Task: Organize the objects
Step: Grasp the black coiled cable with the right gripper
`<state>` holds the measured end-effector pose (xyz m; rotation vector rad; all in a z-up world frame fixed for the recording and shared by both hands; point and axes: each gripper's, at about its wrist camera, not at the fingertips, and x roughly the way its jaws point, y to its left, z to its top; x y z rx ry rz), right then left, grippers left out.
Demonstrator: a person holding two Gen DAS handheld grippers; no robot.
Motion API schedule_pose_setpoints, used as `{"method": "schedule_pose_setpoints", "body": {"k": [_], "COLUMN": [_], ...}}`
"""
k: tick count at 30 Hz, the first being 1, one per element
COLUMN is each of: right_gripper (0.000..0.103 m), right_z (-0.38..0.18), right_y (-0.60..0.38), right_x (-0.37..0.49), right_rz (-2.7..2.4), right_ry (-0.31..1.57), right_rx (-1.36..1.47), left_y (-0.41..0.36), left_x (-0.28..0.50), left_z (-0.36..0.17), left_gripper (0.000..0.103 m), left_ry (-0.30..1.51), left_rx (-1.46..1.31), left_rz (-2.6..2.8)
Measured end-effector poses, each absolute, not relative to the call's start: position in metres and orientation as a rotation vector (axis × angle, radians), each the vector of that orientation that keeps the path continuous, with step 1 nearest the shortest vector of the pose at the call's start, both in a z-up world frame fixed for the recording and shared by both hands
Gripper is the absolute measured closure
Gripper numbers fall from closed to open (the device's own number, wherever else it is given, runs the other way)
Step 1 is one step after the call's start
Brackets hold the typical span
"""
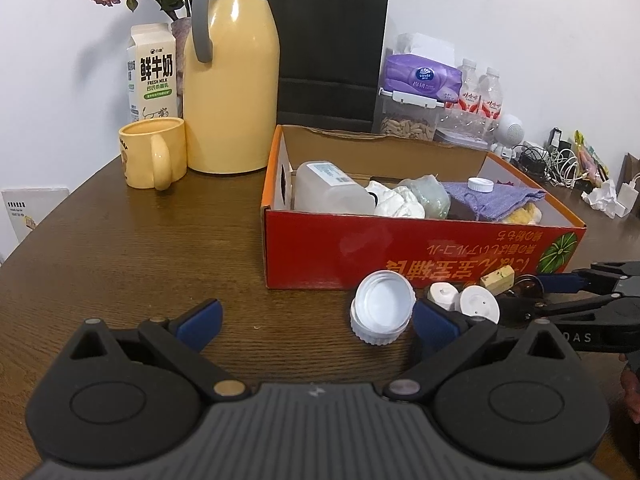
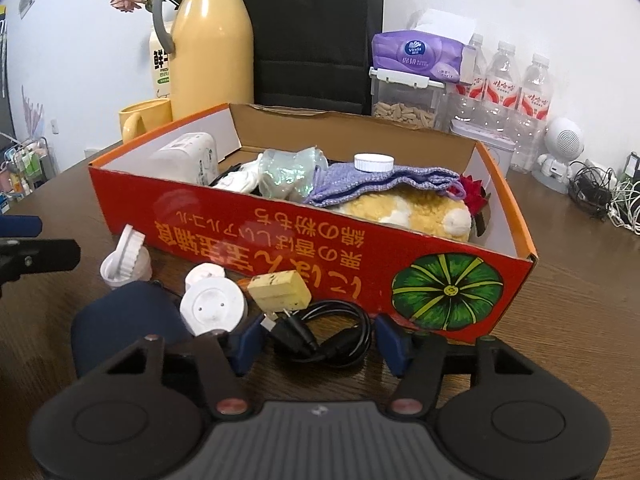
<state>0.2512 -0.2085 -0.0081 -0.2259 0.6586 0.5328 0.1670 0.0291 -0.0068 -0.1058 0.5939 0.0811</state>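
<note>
Loose items lay on the bench before the red box [image 2: 320, 240].
Right tongs [image 2: 320, 338] gaped wide around the black cable [image 2: 324, 332], unclamped; left tongs [image 1: 316, 322] gaped empty, white lid [image 1: 382, 308] beside their right finger.

A lived-in home is suggested: a wooden table [image 1: 140, 248] against a white wall is crowded with a yellow thermos jug [image 1: 232, 76], milk carton [image 1: 152, 76], tissue pack [image 2: 416, 56], water bottles [image 2: 504, 80] and tangled charger cables [image 2: 608, 196].
</note>
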Motion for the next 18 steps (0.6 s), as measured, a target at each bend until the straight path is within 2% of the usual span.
{"method": "schedule_pose_setpoints", "body": {"k": [18], "right_gripper": [0.045], "right_z": [0.011], "right_y": [-0.24], "right_x": [0.227], "right_rz": [0.475], "right_ry": [0.546], "right_rx": [-0.147], "left_y": [0.035], "left_x": [0.175], "left_z": [-0.014], "left_gripper": [0.0], "left_ry": [0.618], "left_rx": [-0.125], "left_rz": [0.108]}}
